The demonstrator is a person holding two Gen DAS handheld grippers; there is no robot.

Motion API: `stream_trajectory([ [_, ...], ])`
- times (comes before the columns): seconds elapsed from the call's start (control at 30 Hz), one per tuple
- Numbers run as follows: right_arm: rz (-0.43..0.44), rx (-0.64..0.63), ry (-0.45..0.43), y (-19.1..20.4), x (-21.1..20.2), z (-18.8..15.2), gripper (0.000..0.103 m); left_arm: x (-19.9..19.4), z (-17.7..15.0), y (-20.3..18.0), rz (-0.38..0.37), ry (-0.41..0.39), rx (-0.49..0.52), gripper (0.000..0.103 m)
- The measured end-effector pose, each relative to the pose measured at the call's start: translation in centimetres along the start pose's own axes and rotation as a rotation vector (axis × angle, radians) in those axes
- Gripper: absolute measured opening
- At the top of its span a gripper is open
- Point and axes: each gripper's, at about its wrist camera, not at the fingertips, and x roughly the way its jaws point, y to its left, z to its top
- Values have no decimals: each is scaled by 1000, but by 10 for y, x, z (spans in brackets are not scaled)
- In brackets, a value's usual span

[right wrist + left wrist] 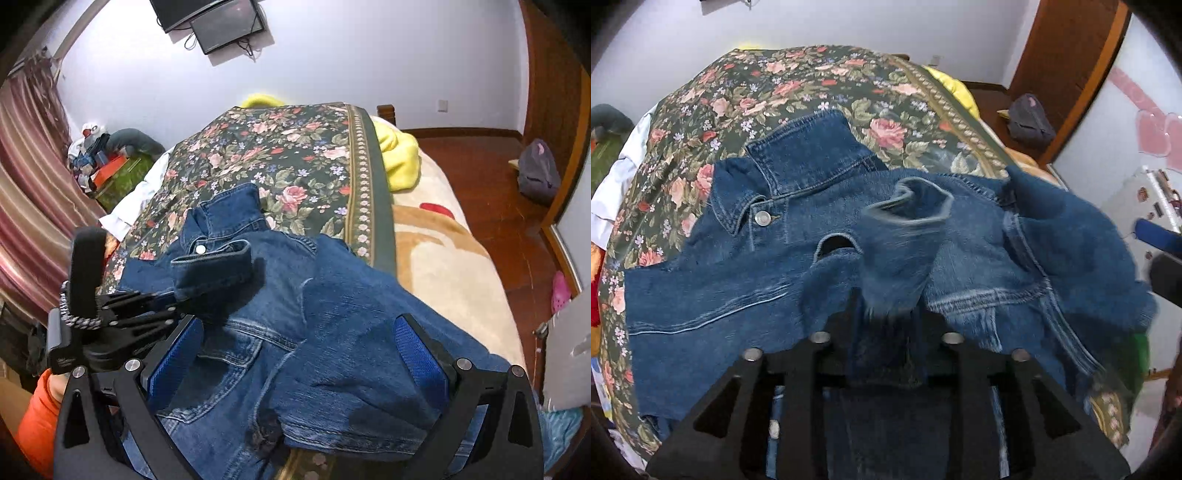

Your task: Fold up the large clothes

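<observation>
2 views tell us how to carry this fold. From the left wrist view, the denim jacket (798, 236) lies spread on the floral bedspread (798, 85), collar and metal button (763, 218) toward the far side, and our left gripper (888, 317) is clamped on the sleeve (905, 236), whose open cuff stands up blurred in front of the lens; the fingertips themselves are buried in cloth, so we judge the grip from the denim bunched between them. We should draw that sleeve across the chest panel low and flat, so the cuff lands inside the body outline rather than twisting. At the right edge of this view a blue pad of the other tool shows, near the jacket's right side. From the right wrist view, our right gripper (299, 354) stands with its blue pads (419, 354) wide apart, holding nothing, and a thick fold of denim lies heaped between them, over the near edge of the bed. The left gripper (155, 306) appears at the left, pinching the cuff just beside the collar button. We judge that the right side should pin or gather this heaped half while the left lays its sleeve down; if we let the bulk slide off toward the beige blanket (436, 258), the fold will skew. Denim is stiff and heavy, so we should take a full bite of the seam, not 1 thin layer, and smooth after each move.
</observation>
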Motion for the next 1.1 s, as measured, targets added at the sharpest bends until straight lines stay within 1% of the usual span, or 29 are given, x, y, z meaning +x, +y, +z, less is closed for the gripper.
stream_trajectory([
  [0.03,8,-3,0,4,2,2,103,-7,0,5,-11,-14,-7,42],
  [0.07,23,-11,-3,10,3,5,103,-15,0,10,-19,-35,-17,51],
  [0.1,35,-17,-6,14,5,6,103,-28,-1,20,-16,-72,-34,56],
  [0.17,79,-26,-6,28,11,12,103,-49,-3,37,11,-124,-58,60],
  [0.23,108,-25,15,38,23,16,102,-66,-4,60,56,-161,-85,62],
  [0.33,133,-10,83,51,52,21,102,-80,-14,106,149,-180,-138,65],
  [0.37,134,0,124,55,67,21,102,-82,-18,120,175,-173,-157,65],
  [0.43,127,25,180,56,86,20,96,-81,-30,152,224,-144,-203,65],
  [0.5,107,39,242,57,108,16,84,-75,-47,184,264,-110,-244,65],
  [0.53,99,41,264,56,118,15,81,-72,-56,194,278,-94,-256,65],
  [0.6,86,55,308,54,134,11,67,-60,-73,216,313,-43,-284,65],
  [0.63,76,57,318,53,140,9,64,-51,-84,226,333,-13,-297,65],
  [0.7,36,43,305,52,148,7,48,-34,-98,240,361,35,-311,65],
  [0.73,25,37,299,53,150,7,44,-26,-106,246,373,60,-319,65],
  [0.8,0,16,286,56,149,8,31,-13,-120,256,372,89,-344,65],
  [0.83,-4,-3,272,59,146,10,28,-9,-127,259,362,83,-359,66],
  [0.87,-12,-26,246,63,141,14,19,-10,-131,259,363,55,-356,68],
  [0.9,-26,-47,215,67,135,18,16,-11,-134,255,370,35,-341,70],
  [0.97,-43,-79,176,71,126,26,16,-9,-137,249,391,34,-314,73],
  [1.03,-75,-109,163,73,124,29,16,-6,-142,242,419,30,-284,75],
  [1.1,-127,-146,191,71,131,25,16,-4,-146,237,441,31,-259,79],
])
